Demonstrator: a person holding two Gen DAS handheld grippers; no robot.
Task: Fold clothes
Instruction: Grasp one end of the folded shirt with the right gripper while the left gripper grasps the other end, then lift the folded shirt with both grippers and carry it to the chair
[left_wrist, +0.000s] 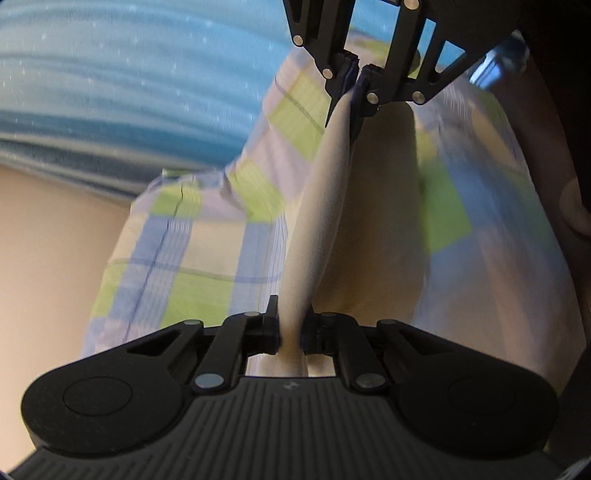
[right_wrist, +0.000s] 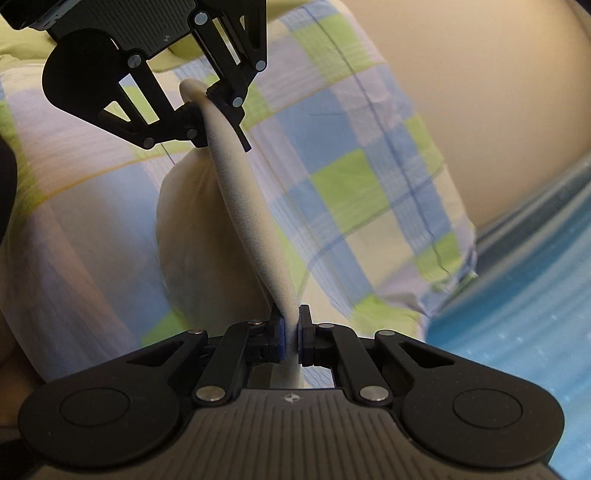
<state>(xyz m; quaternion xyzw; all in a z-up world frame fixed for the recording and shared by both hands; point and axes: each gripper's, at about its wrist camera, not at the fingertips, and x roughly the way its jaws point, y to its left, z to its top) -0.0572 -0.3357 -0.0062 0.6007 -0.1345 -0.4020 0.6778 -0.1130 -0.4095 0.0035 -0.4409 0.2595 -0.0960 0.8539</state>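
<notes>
A cream garment (left_wrist: 321, 206) is stretched taut between my two grippers, its top edge running as a tight band from one to the other. In the left wrist view my left gripper (left_wrist: 291, 330) is shut on the near end and my right gripper (left_wrist: 355, 75) is shut on the far end. The rest of the garment (left_wrist: 380, 229) hangs below the band. In the right wrist view my right gripper (right_wrist: 292, 332) pinches the near end of the cream garment (right_wrist: 243, 199). My left gripper (right_wrist: 207, 107) clamps the far end.
Under the garment lies a bed sheet (left_wrist: 177, 258) checked in blue, green and white (right_wrist: 351, 184). Beside it run a blue striped surface (left_wrist: 129, 74) (right_wrist: 517, 302) and a plain beige surface (left_wrist: 48, 251) (right_wrist: 480, 92). Dark shapes border the right edge in the left wrist view.
</notes>
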